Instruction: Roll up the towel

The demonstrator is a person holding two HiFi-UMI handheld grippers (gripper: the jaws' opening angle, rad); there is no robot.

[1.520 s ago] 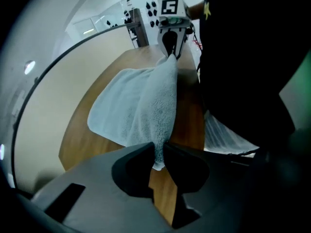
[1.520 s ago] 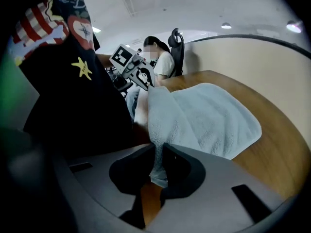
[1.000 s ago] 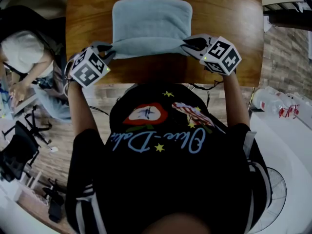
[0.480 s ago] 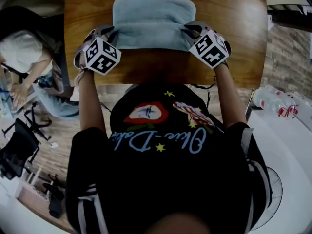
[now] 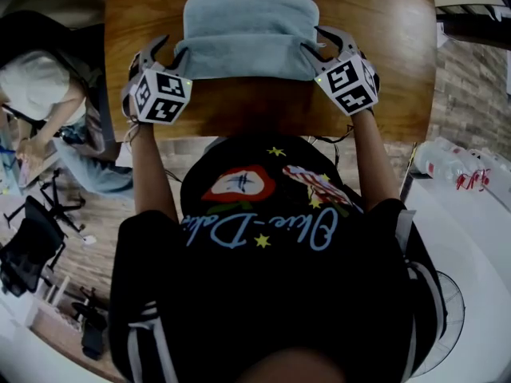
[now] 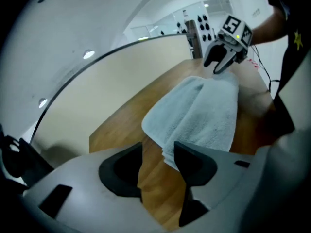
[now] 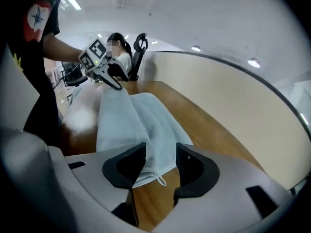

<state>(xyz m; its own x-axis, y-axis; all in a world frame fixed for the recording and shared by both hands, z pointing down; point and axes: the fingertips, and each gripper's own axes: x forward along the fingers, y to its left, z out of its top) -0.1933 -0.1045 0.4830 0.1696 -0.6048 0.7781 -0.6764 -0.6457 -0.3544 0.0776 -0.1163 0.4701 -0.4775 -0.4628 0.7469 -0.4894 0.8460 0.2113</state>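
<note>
A light blue towel (image 5: 247,30) lies on the wooden table (image 5: 383,54), its near part doubled over into a thick fold. My left gripper (image 5: 166,48) stands at the fold's near left corner, jaws opening. In the left gripper view the towel (image 6: 204,115) has its corner beside the right jaw of that gripper (image 6: 158,152), with bare wood in the gap. My right gripper (image 5: 318,42) is at the near right corner, jaws opening. In the right gripper view the towel (image 7: 131,120) has its looped corner lying loose between the spread jaws of that gripper (image 7: 160,152).
A seated person (image 5: 36,86) is at the left beside the table, with a black office chair (image 5: 28,246) below. Plastic bottles (image 5: 447,166) lie on a white surface (image 5: 471,254) at the right. The table's near edge runs just under both grippers.
Both grippers carried the towel's near edge away from me and laid it over the rest. Their jaws then spread and let go of the corners.
</note>
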